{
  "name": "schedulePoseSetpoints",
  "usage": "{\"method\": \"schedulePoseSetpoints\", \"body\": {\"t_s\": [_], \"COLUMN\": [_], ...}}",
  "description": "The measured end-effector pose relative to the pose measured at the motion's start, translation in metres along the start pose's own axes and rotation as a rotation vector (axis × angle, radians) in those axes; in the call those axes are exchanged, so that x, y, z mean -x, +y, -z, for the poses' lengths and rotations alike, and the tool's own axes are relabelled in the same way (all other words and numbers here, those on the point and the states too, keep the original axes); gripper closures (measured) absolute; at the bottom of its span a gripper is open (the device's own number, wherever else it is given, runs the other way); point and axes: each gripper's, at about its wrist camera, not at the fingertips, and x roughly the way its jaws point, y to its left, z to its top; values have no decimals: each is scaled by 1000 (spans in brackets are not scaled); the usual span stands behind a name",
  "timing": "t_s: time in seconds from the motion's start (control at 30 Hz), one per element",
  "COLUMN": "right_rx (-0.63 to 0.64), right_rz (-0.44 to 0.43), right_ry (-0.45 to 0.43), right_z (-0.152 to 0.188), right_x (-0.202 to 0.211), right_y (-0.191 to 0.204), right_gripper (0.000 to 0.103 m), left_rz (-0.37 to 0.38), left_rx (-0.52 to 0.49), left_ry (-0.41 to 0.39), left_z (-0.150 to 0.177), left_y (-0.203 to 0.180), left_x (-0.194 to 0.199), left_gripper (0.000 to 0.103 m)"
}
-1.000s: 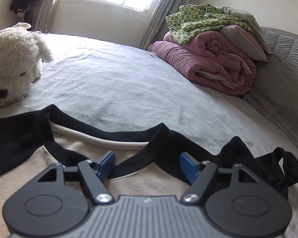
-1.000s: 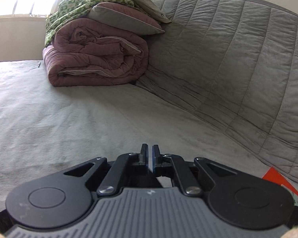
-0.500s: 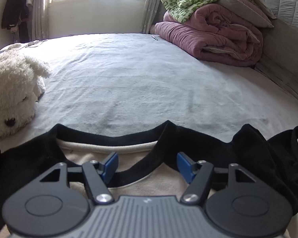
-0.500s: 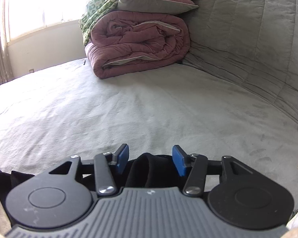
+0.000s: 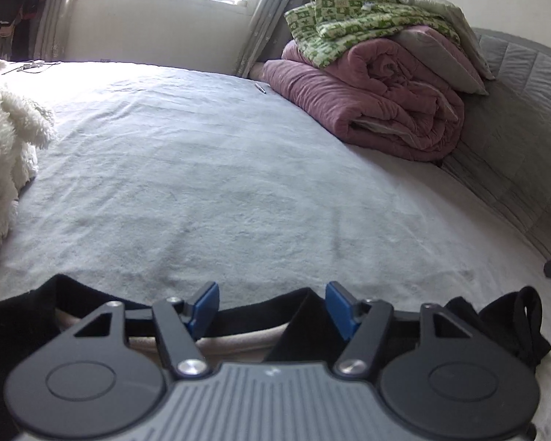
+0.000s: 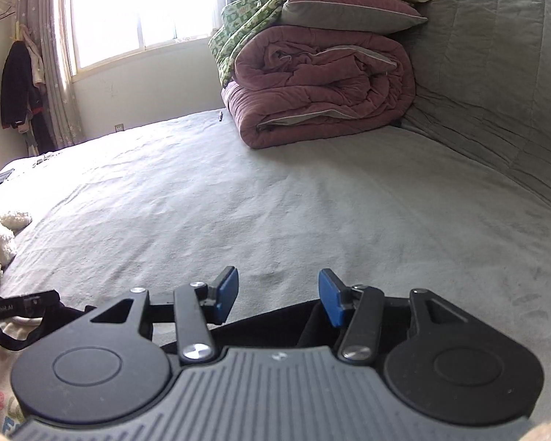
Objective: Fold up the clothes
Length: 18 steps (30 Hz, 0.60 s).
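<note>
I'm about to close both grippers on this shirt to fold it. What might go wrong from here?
The left gripper stands open over the black collar and may pinch only that trim, not the beige body. The right gripper, also open, sits over bunched black fabric, so the fold may come out uneven.

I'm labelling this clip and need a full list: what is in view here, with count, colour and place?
garment: one, beige with black trim, near edge of bed
bed: one, grey cover
plush toy: one, white, left
quilt: one, maroon, folded by headboard
pillow: one, maroon and grey, on quilt
patterned cloth: one, green, topping the pile
headboard: one, grey quilted
window: one, bright
hanging clothes: dark, beside curtain
left gripper: black, blue pads, open
right gripper: same, open
</note>
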Motion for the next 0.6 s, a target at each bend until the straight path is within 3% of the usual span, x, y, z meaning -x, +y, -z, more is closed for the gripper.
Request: {"method": "schedulePoseSetpoints", "body": {"t_s": [0.13, 0.23, 0.37, 0.5, 0.6], "right_rx": [1, 38, 67, 81, 98], "right_rz": [-68, -109, -116, -77, -65], "right_ry": [-5, 57, 140, 205, 199], "right_z": [-2, 4, 17, 31, 40], "right_x": [3, -13, -36, -56, -62], "right_y": [4, 15, 22, 23, 24], "right_gripper": [50, 50, 50, 52, 58], "left_rz": [9, 23, 72, 120, 95], "left_rx": [5, -1, 21, 12, -29], "left_ry": [2, -8, -34, -6, 3], "left_z": [-2, -3, -4, -3, 1], "left_y": [5, 7, 12, 8, 0], "left_x": [0, 2, 4, -2, -7], "left_gripper": [44, 45, 46, 46, 52]}}
